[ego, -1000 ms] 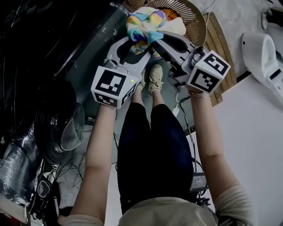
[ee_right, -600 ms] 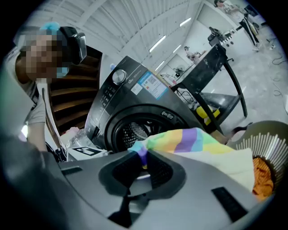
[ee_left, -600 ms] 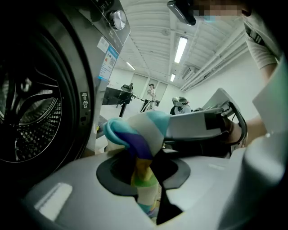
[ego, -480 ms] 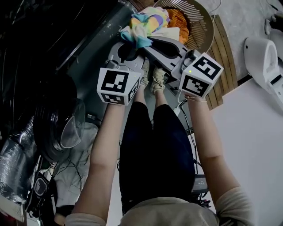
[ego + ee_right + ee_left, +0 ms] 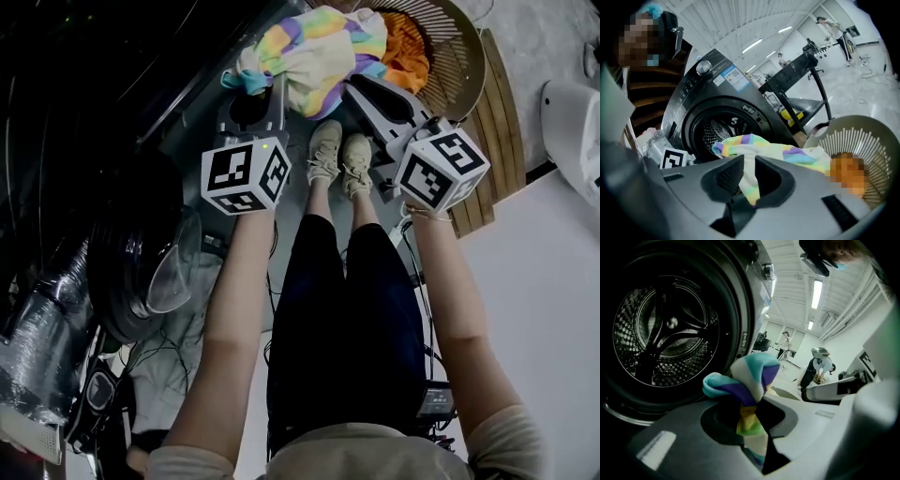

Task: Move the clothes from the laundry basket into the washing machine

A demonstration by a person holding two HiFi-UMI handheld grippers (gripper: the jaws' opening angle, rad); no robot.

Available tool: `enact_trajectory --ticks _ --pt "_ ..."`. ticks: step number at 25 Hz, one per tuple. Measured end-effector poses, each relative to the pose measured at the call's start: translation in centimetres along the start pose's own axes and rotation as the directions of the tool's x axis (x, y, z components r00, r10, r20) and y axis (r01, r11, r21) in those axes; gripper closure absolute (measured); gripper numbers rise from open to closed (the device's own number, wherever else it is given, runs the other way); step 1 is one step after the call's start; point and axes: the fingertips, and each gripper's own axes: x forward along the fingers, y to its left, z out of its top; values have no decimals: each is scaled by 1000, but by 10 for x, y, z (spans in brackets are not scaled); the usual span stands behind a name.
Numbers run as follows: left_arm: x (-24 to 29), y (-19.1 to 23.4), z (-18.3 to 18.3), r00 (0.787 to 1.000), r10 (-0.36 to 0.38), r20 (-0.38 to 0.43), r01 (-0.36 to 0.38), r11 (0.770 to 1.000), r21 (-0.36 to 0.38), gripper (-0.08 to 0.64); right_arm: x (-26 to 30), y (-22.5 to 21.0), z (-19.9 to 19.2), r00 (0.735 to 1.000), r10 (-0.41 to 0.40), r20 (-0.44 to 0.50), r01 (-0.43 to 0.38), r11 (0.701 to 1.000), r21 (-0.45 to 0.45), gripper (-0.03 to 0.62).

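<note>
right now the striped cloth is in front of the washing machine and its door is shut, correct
No, the door is open, not shut: the left gripper view looks straight into the drum. The striped cloth is in front of the washing machine.

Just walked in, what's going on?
A person with a gripper in each hand holds a pastel cloth up between the laundry basket and the open washing machine. The jaws of the left gripper have just been closing and clamp it; those of the right gripper have just been opening, cloth between them.
</note>
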Motion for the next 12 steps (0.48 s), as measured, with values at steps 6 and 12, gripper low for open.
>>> enact_trajectory --ticks 6,12 --pt "19 65 -15 989 147 1 -147 989 -22 468 24 1 -29 999 29 -38 -27 999 35 517" --pt "37 118 1 966 256 46 -256 967 -7 471 41 -3 -38 997 44 -55 -42 998 37 518"
